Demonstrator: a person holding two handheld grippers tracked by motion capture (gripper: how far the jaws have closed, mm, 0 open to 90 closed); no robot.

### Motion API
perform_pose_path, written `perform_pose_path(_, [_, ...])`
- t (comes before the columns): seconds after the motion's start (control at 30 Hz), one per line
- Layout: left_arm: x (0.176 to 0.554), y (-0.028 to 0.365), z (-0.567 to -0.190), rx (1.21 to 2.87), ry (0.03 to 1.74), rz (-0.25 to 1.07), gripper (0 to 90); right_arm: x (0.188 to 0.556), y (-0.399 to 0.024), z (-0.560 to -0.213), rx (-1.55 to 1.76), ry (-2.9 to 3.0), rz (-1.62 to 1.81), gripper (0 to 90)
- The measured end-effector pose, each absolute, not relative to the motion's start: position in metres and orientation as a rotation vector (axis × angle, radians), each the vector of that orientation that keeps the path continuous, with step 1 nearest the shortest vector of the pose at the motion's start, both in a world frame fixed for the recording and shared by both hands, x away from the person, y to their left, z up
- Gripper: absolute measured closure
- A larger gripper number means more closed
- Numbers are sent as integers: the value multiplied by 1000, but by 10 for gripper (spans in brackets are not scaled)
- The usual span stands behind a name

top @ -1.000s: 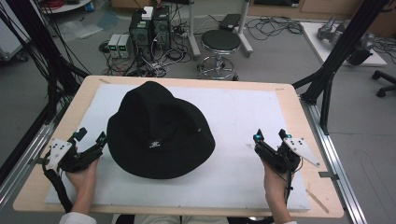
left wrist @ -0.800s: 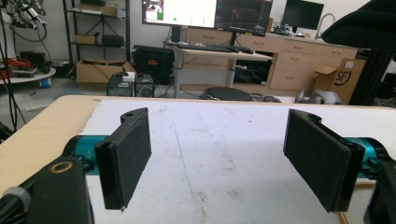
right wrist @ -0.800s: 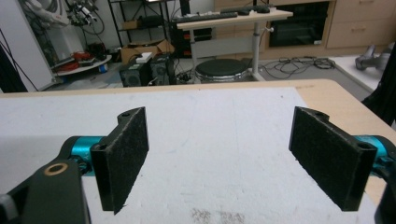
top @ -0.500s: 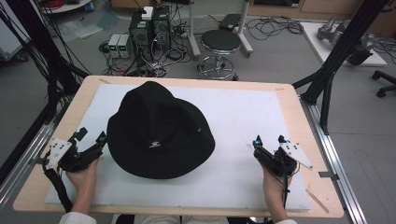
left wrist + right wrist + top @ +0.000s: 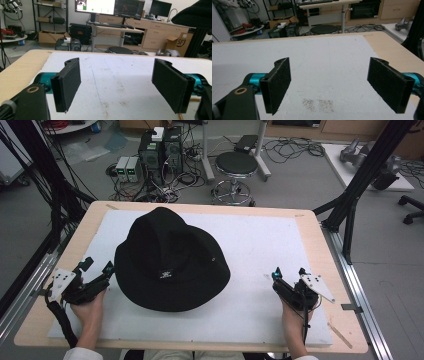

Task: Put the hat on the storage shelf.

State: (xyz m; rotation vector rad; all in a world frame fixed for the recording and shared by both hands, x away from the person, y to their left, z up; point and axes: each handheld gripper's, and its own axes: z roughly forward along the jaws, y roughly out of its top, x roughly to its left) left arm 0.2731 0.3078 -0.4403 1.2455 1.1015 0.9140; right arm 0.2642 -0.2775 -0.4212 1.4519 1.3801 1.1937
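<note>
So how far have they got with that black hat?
Barely started. The black hat lies brim-down on the white mat, untouched. Left gripper waits beside its brim, right gripper rests apart; both jaws stand open and empty. Grasping and handling the hat all remain.

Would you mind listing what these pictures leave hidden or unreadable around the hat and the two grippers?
- Small white logo on the hat: too small to read in the high view.
- Hat's underside and the white mat beneath it: covered by the hat itself.
- Hat in the left gripper view: cut off by the top right corner.
- Person's arms: cut off by the bottom edge behind the left gripper and right gripper.
</note>
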Motion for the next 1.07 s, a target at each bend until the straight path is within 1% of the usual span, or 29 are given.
perform_pose_path(1.07, [275, 308, -442, 1255, 1106, 896, 234, 264, -280, -421, 1469, 1378, 1225, 181])
